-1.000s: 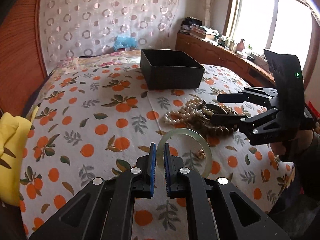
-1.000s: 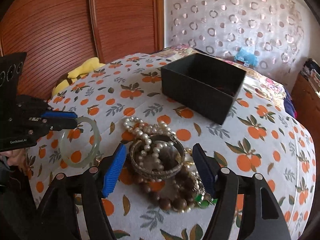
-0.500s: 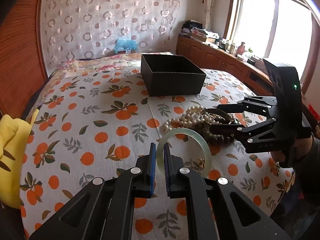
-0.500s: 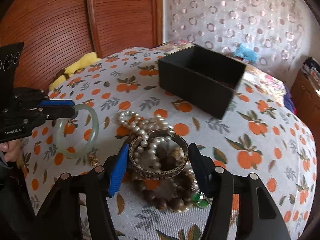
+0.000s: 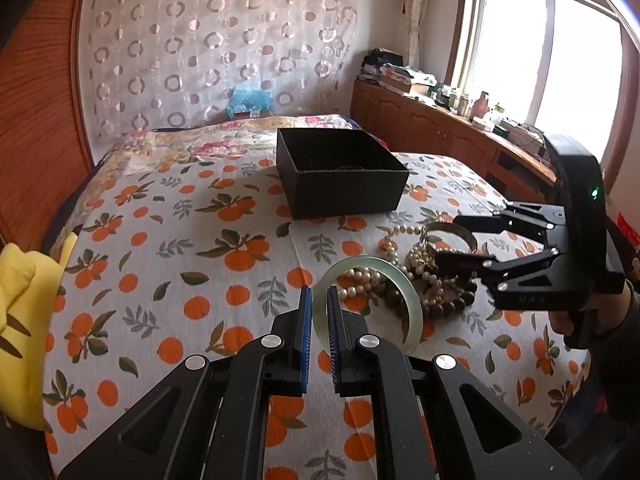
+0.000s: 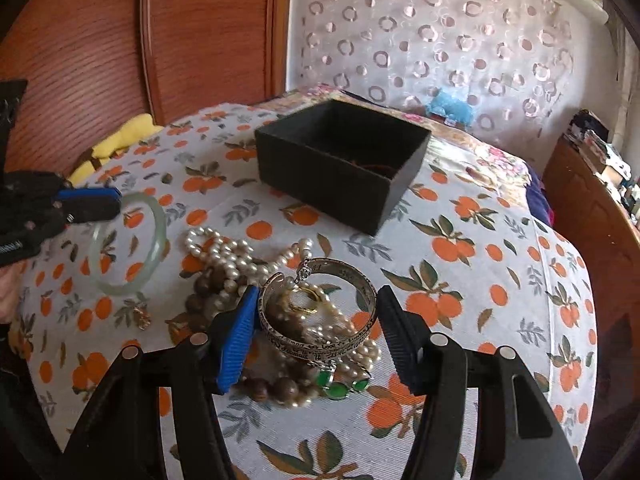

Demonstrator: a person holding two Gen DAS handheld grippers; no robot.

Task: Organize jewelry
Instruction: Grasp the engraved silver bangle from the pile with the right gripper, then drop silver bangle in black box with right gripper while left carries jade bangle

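Note:
My left gripper [image 5: 318, 300] is shut on the rim of a pale green jade bangle [image 5: 412, 300], held just above the bedspread; the right wrist view shows that bangle [image 6: 160, 232] at the left. My right gripper [image 6: 318, 308] is shut on a silver engraved bangle [image 6: 320, 344], with a pad against each side, over a heap of jewelry. In the heap lie a pearl necklace [image 6: 224, 252], brown wooden beads [image 6: 280, 388] and green stones [image 6: 340, 390]. An open black box [image 6: 320, 184] stands behind the heap.
The bed carries an orange-print bedspread [image 5: 160, 280]. A small gold earring [image 6: 142, 318] lies by the jade bangle. A yellow cloth [image 5: 20, 312] sits at the bed's left edge by the wooden headboard. A cluttered wooden cabinet [image 5: 440, 128] runs under the window.
My right gripper's jaws have narrowed onto the silver bangle and it has tipped a little. The left gripper keeps the jade bangle in about the same place.

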